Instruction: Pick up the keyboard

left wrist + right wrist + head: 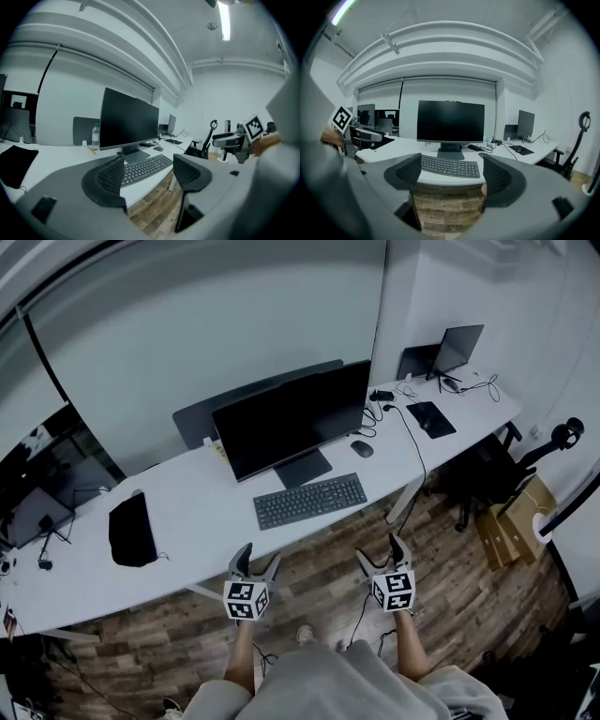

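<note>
Our left tool (pixel 260 559) and right tool (pixel 382 554) hang over the wooden floor (pixel 319 563), short of the bench (pixel 192 507); the keyboard (pixel 310 501) lies untouched.
We see the left tool's jaws spread wide with nothing between them; the right tool's jaws are spread likewise and empty; both point toward the bench's front edge, clear of it; the keyboard lies flat near that edge, just in front of the stand of the dark monitor (pixel 292 420); a mouse (pixel 362 448) sits to its right, farther back and apart from it; a black pouch (pixel 131 529) rests well off to the left.
</note>
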The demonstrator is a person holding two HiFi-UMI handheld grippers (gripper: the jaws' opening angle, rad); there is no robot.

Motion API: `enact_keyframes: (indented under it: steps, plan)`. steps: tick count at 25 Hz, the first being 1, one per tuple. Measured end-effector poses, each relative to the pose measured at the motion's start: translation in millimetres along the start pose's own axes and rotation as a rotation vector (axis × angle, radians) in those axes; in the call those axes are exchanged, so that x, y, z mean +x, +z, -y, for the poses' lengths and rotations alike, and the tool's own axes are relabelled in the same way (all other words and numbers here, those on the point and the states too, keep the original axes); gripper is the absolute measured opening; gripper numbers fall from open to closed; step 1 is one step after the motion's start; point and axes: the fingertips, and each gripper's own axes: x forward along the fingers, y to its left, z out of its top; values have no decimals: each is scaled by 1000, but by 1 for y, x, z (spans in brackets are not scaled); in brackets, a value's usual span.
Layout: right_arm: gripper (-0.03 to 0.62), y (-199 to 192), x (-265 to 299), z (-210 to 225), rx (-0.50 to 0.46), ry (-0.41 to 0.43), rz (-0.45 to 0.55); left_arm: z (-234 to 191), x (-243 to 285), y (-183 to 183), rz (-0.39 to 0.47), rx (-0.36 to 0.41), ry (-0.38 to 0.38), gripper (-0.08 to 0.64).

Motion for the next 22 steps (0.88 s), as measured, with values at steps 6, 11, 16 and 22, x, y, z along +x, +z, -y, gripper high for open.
enact_keyframes:
  steps: [6, 11, 16, 22]
  plan:
    - [406, 14, 39, 8, 5, -36, -6, -28, 42, 15, 0, 4, -38, 316]
    - [402, 12, 58, 15, 10, -58, -20, -40, 67, 15, -11, 5, -63, 316]
    - [400, 6, 69, 21, 22, -77, -35, -44, 85, 13, -25, 4, -83, 316]
    - [399, 1, 75, 29, 27, -82, -44, -42, 100, 9, -40, 7, -96, 316]
